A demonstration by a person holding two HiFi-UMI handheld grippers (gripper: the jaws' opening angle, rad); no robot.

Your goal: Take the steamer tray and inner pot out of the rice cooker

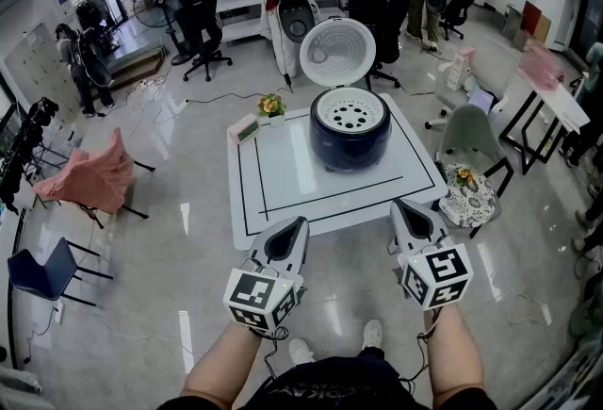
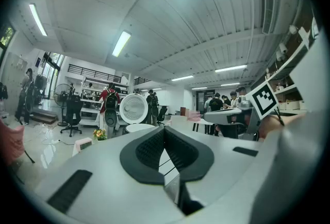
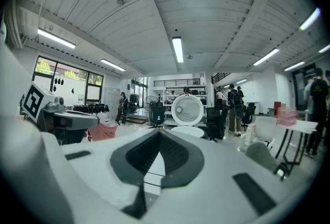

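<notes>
- Rice cooker (image 1: 350, 139): we see it standing on the white table (image 1: 283, 196), right of the middle and toward the far edge. This leaves the near half of the marked rectangle bare, presumably as a place to set down the removed parts.
- Lid (image 1: 336, 52): it is swung fully up and back behind the body, so the opening faces upward and can be reached from above.
- Steamer tray (image 1: 349, 109): the white perforated disc sits in the mouth of the cooker, level with its rim. Because it lies on top, we judge that it must come out first.
- Inner pot: we cannot see it and presume it sits beneath the tray, inside the body.
- Left gripper (image 1: 300, 222): it is held just short of the table's near edge, left of the cooker's line and pointing roughly level. The jaws are pressed together with nothing between them.
- Right gripper (image 1: 401, 206): it is held near the near right corner, well apart from the cooker. Its jaws are likewise together and empty.
- We read this paired, closed posture as a ready stance before the reach. Neither removal has begun, and the jaws would need to part before taking the tray's rim.
- Flowers (image 1: 271, 105) and a small pink box (image 1: 247, 128): both sit at the far left corner, clear of the path to the cooker.
</notes>
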